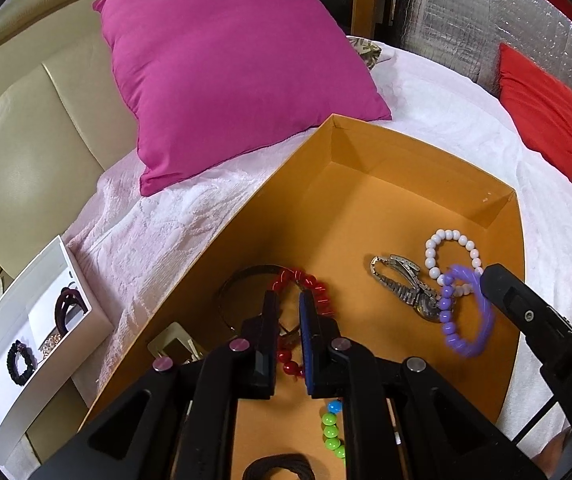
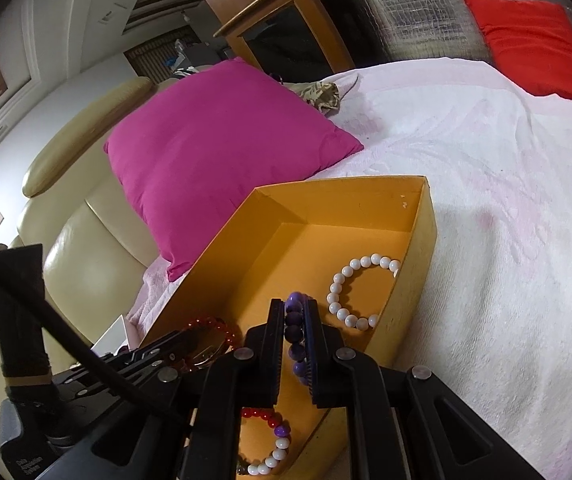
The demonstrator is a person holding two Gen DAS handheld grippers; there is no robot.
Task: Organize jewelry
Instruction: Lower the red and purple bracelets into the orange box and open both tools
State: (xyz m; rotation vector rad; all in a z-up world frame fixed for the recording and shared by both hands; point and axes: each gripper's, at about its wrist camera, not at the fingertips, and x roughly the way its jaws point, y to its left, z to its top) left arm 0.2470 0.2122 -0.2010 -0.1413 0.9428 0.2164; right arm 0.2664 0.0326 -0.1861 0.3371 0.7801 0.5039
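Two tongs work inside the orange cardboard box on the bed: left tongs clamp a red beaded bracelet, right tongs clamp a purple beaded bracelet. Both look light, floppy and slippery; gripping across the beads seems safest.

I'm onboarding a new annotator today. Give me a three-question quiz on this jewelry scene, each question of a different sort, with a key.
1. True or false: the white bead bracelet lies inside the orange box.
2. Which colour is the bracelet clamped in the right gripper? A) green B) purple C) white
3. Fill in: the left gripper is shut on a ___ bead bracelet.

Key: 1 true; 2 B, the purple bracelet; 3 red.
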